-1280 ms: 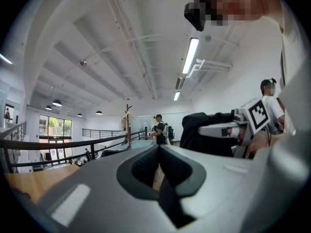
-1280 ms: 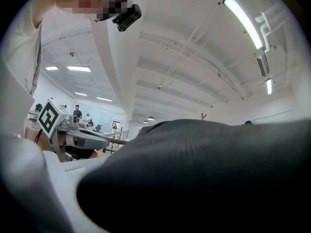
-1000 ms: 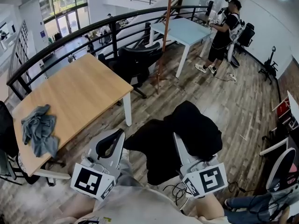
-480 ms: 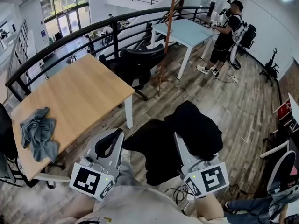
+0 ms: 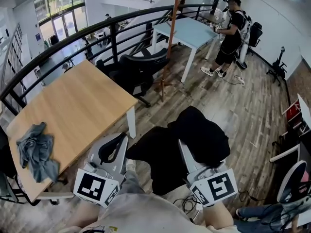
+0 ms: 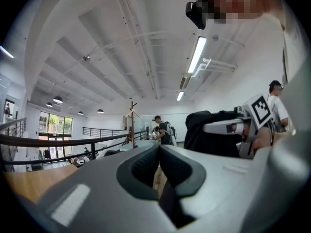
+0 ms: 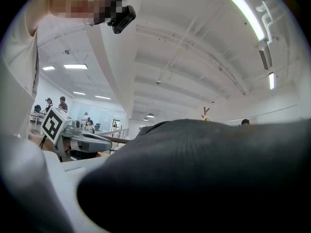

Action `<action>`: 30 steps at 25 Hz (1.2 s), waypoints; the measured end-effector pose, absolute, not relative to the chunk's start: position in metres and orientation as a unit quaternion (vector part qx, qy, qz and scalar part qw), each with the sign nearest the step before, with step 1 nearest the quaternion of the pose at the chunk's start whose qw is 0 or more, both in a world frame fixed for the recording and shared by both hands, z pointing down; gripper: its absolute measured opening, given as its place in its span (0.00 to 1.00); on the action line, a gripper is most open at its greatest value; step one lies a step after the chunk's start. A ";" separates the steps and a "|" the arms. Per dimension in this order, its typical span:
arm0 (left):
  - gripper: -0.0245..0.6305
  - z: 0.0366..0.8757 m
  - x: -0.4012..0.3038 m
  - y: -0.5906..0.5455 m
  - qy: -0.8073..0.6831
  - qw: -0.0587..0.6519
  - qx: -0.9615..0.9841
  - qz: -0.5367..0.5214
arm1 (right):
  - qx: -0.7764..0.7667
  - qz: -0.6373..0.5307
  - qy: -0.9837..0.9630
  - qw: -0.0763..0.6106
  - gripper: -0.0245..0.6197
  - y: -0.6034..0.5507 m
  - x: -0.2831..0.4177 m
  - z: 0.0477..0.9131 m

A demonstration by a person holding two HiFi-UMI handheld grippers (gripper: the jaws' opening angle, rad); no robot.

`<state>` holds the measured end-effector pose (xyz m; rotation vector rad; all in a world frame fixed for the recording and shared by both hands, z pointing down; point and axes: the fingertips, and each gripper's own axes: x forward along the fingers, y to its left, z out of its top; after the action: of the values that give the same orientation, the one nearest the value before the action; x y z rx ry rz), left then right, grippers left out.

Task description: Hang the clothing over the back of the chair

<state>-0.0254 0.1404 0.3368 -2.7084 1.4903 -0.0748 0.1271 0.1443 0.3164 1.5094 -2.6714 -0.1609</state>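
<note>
Black garment (image 5: 199,135) clamped in right gripper (image 5: 181,144) alone; left gripper (image 5: 125,140) closed, empty. Lopsided bundle could slide off office chair (image 5: 138,69).

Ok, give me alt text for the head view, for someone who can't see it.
A black garment hangs spread between the left gripper and right gripper, both shut on it, above a wood-plank floor. To the left stands a wooden table with a crumpled grey cloth on it; beyond it, a black office chair.
</note>
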 end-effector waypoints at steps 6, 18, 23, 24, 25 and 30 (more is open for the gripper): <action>0.04 0.342 -0.043 0.076 0.480 0.021 -0.876 -0.031 | 0.493 -0.055 -0.867 0.046 0.17 0.080 0.109 0.316; 0.04 0.331 -0.095 -0.071 0.481 0.011 -0.876 -0.042 | 0.488 -0.053 -0.870 0.043 0.17 -0.066 0.055 0.288; 0.04 0.333 -0.108 -0.129 0.468 0.006 -0.882 -0.049 | 0.492 -0.053 -0.868 0.044 0.17 -0.120 0.036 0.283; 0.04 0.333 -0.111 -0.140 0.466 0.004 -0.884 -0.049 | 0.493 -0.052 -0.868 0.046 0.17 -0.130 0.033 0.283; 0.04 0.333 -0.113 -0.150 0.464 0.003 -0.884 -0.048 | 0.494 -0.052 -0.867 0.047 0.17 -0.139 0.030 0.282; 0.04 0.333 -0.130 -0.191 0.458 0.001 -0.888 -0.045 | 0.502 -0.053 -0.861 0.051 0.17 -0.176 0.014 0.280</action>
<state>-0.1298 -0.1915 0.3328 -2.7876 1.4361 -0.1420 0.0139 -0.1755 0.2796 1.5285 -2.6215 -0.1627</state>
